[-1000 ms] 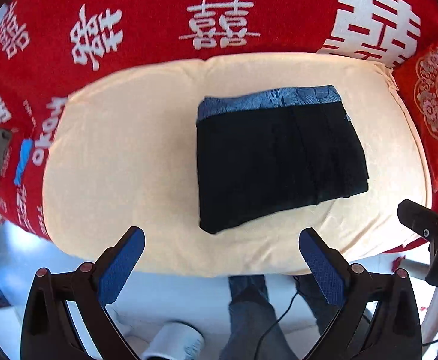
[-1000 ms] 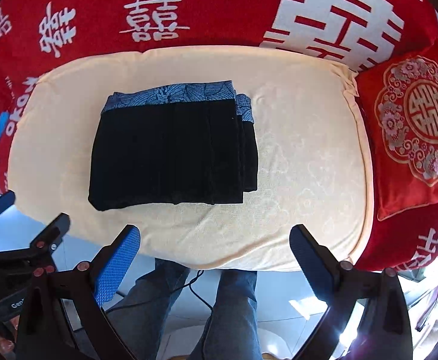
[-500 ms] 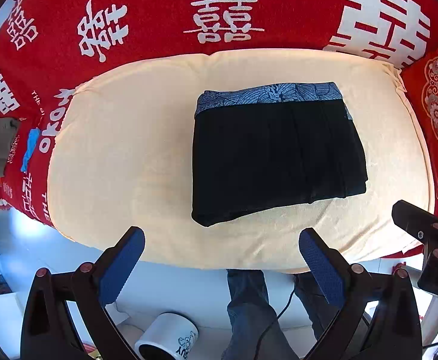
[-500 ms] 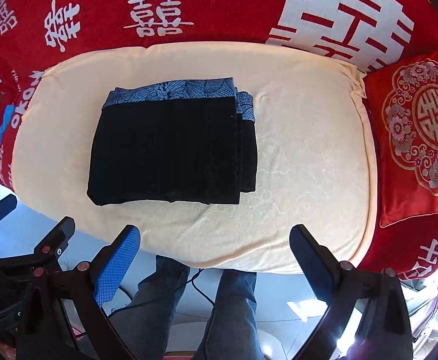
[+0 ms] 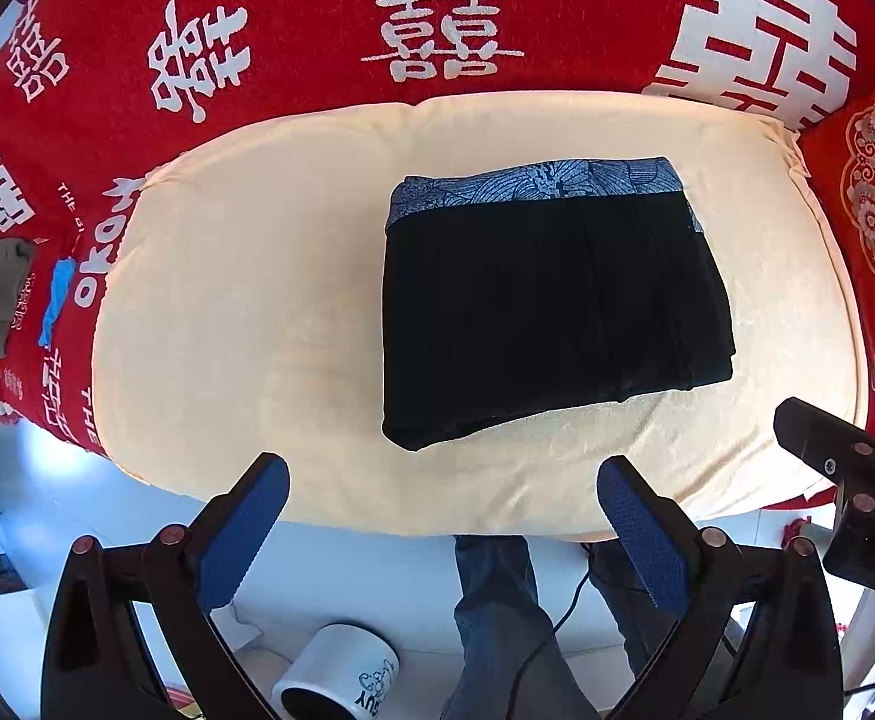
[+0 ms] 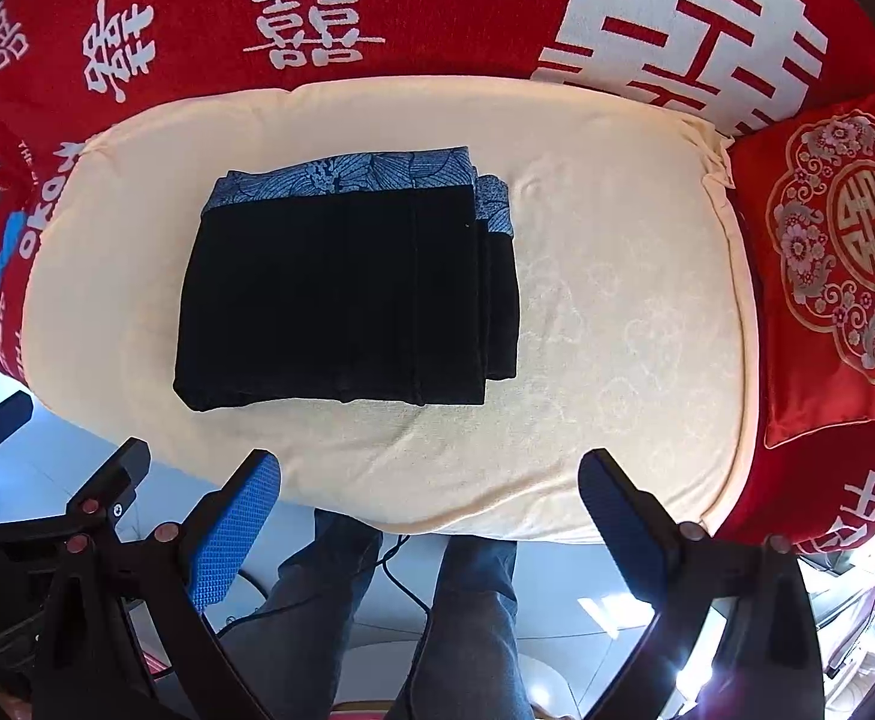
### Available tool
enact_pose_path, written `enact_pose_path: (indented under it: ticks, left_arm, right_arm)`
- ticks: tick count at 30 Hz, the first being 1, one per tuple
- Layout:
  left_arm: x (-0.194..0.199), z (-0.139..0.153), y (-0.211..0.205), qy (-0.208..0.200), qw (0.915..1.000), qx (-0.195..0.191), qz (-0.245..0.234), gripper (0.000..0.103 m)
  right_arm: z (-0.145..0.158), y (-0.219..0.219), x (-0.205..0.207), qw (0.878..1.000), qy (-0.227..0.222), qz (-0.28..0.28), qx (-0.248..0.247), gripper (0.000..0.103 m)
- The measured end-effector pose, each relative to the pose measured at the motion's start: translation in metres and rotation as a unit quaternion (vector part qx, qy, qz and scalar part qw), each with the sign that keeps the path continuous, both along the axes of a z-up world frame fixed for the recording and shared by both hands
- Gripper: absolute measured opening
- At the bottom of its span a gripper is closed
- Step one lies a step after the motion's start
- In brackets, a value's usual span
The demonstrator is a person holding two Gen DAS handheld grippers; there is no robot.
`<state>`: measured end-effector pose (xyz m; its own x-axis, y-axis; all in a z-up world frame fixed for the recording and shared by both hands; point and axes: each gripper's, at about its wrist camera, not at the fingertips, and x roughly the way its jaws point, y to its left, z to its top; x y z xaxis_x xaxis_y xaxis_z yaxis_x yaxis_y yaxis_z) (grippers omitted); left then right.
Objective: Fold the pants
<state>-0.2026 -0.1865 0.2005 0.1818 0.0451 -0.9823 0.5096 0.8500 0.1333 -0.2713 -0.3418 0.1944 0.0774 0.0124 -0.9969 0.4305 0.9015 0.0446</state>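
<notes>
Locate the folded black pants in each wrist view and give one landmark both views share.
Left wrist: the folded black pants lie right of centre on the cream cushion.
Right wrist: the pants lie left of centre.
Shared landmark: the pants' blue patterned waistband, along the far edge in both.

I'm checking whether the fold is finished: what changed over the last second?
Both tongs drew slightly back and up from the cushion; nothing was gripped or released. The left tongs and right tongs stay open and empty. The folded black pants lie unmoved on the cream cushion.
</notes>
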Motion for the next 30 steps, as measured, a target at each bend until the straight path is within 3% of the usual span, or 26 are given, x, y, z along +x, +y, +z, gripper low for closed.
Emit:
enact_pose_path:
  ticks: [30]
  left_arm:
    - [0.0006, -0.0036, 0.0021, 0.005, 0.9997, -0.011, -0.022, 0.103]
  right_arm:
    - [-0.0053, -0.0009, 0.0026, 1.000, 0.007, 0.002, 0.001, 0.100]
